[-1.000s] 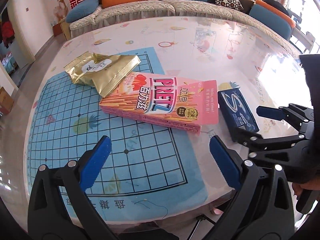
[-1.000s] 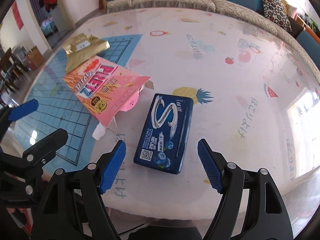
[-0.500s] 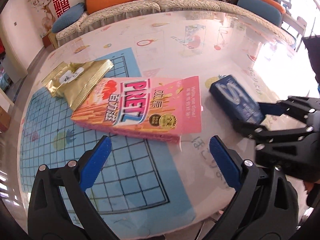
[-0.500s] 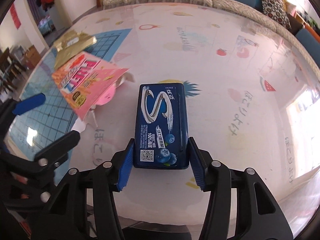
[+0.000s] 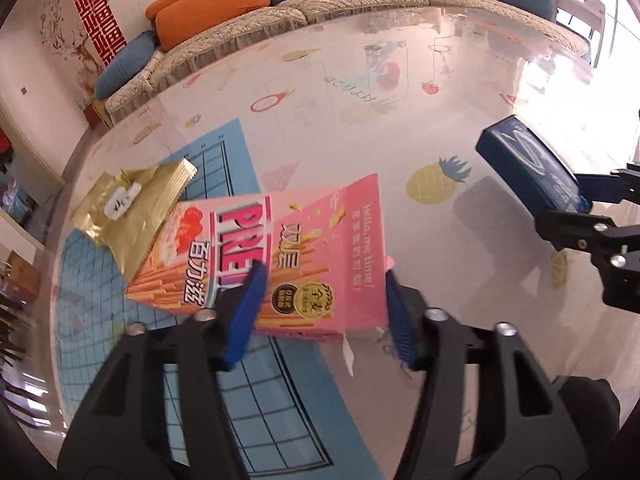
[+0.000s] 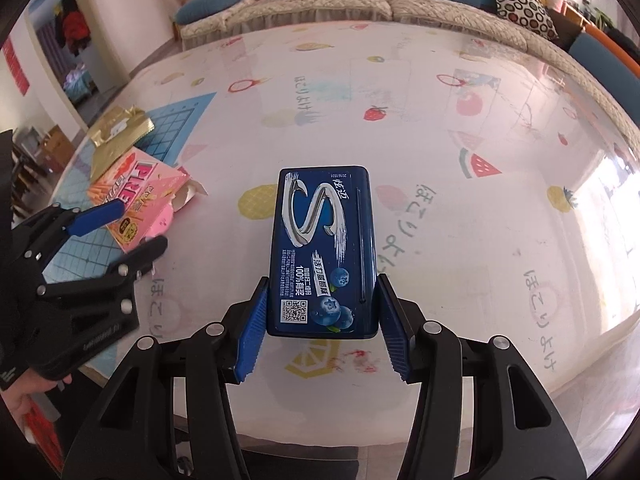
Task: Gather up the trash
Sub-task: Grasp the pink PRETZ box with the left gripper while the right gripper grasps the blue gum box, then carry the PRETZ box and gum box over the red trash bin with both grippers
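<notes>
Both tongs loaded: lift cleanly.

Your right gripper (image 6: 322, 326) pinches the dark blue rectangular gum tin (image 6: 323, 248) mid-frame; your left gripper (image 5: 324, 312) clamps the pink cardboard Pretz box (image 5: 276, 256) at centre; raise it level, since the gold foil wrapper (image 5: 134, 210) upper left rests against it.

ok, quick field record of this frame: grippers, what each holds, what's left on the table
left gripper: closing around the near end of the pink snack box; contact on both pads not clear
right gripper: shut on the blue gum box, lifted clear of the table
pink snack box: lying flat, partly on the blue grid mat, end flap open
gold wrapper: on the mat, tucked under the far end of the snack box, untouched
left to collect: gold wrapper
</notes>
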Motion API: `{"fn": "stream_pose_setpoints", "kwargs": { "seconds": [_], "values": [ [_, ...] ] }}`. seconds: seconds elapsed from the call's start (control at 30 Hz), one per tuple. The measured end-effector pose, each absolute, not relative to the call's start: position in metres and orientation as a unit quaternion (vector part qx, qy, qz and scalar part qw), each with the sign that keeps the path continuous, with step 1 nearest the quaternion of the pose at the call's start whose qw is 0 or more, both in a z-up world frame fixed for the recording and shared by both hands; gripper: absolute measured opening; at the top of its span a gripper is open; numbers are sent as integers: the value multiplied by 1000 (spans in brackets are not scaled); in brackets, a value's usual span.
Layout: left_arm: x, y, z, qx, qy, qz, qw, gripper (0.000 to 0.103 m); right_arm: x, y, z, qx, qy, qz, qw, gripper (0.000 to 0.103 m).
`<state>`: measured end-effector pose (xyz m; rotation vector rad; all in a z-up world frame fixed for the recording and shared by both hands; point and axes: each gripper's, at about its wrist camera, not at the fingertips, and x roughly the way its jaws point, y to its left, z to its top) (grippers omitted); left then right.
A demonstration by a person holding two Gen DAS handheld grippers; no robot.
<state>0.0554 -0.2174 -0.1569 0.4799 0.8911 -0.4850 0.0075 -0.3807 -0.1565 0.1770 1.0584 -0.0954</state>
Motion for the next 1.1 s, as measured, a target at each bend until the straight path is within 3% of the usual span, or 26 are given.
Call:
{"fn": "stream_pose_setpoints", "kwargs": {
  "seconds": [0.07, 0.2, 1.1],
  "values": [
    [56, -220, -155, 239, 418, -226, 846, 22, 5, -383, -156, 88, 502, -44, 859, 52],
    [57, -218, -149, 227, 422, -247, 842, 0, 2, -386, -154, 96, 499, -43, 860, 52],
    [5, -100, -21, 91, 328, -236, 910, 0, 3, -324, -102, 75, 455, 32, 887, 52]
  ]
}}
